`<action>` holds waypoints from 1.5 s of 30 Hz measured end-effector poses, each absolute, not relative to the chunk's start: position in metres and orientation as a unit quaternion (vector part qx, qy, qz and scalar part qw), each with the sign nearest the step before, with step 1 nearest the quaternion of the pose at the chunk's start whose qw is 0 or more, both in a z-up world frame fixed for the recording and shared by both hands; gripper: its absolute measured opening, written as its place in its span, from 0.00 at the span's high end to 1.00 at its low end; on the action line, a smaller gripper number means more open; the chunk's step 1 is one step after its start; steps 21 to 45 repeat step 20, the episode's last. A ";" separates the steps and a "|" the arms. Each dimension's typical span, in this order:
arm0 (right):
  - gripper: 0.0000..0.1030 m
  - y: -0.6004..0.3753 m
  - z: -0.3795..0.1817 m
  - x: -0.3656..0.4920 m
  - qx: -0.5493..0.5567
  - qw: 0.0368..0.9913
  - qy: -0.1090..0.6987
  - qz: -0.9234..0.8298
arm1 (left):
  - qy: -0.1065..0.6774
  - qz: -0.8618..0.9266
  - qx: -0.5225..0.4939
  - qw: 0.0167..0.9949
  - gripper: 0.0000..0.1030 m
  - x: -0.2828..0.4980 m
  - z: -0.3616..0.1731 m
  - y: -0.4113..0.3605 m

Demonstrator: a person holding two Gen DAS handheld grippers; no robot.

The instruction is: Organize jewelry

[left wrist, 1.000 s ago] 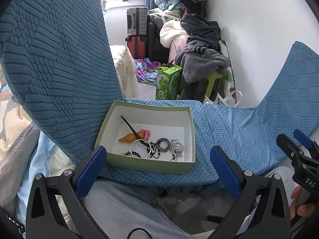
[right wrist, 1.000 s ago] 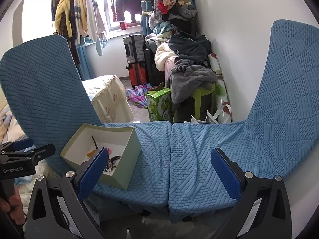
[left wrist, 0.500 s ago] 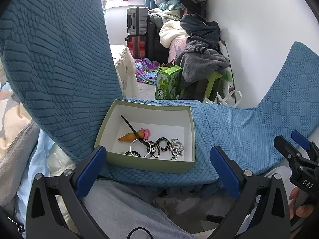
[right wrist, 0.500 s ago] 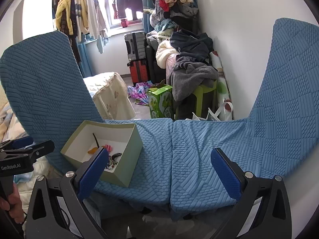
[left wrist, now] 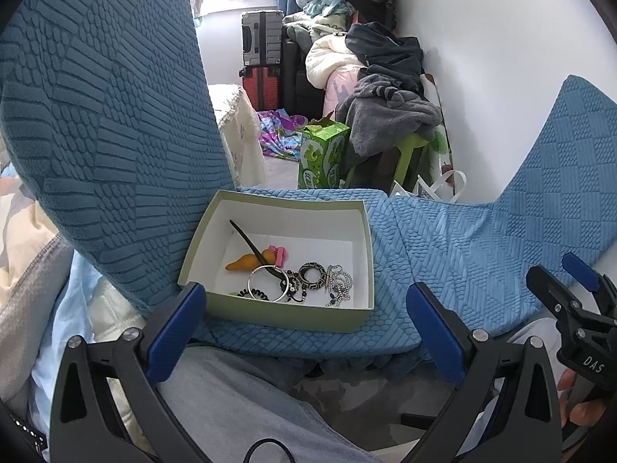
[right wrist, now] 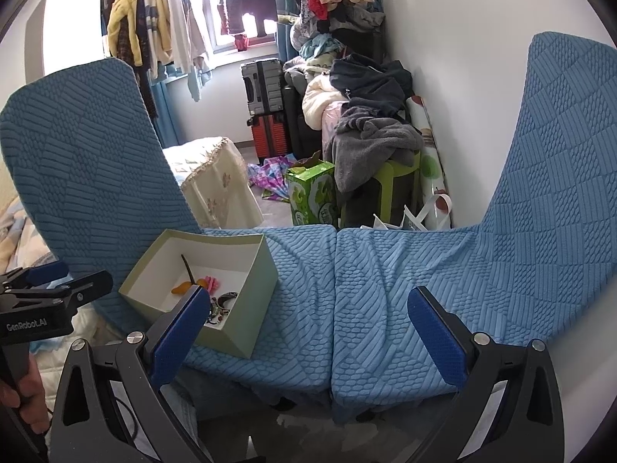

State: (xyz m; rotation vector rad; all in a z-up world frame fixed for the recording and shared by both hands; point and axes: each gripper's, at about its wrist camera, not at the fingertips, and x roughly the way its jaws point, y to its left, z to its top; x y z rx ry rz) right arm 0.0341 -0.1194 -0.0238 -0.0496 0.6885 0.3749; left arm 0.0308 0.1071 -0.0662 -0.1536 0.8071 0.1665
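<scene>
Two tongs [left wrist: 300, 316] [right wrist: 308, 320] spread empty, green box [left wrist: 270, 314] holding tangled jewelry [left wrist: 304, 281], hair stick [left wrist: 248, 241]

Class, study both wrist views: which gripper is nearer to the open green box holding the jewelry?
Left. The left gripper sits directly in front of the green box, open and aimed at it. The right gripper, also open, faces bare blue cushion, with the box off to its left.
</scene>
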 end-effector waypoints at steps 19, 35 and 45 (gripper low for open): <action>0.00 -0.113 -0.031 0.037 -0.027 0.920 0.346 0.185 | 0.391 0.087 -0.079 0.913 0.00 0.031 -0.064 0.111; 0.00 -0.113 -0.031 0.037 -0.028 0.920 0.346 0.185 | 0.391 0.086 -0.080 0.913 0.00 0.030 -0.064 0.111; 0.00 -0.113 -0.031 0.037 -0.028 0.920 0.346 0.185 | 0.391 0.086 -0.080 0.913 0.00 0.030 -0.064 0.111</action>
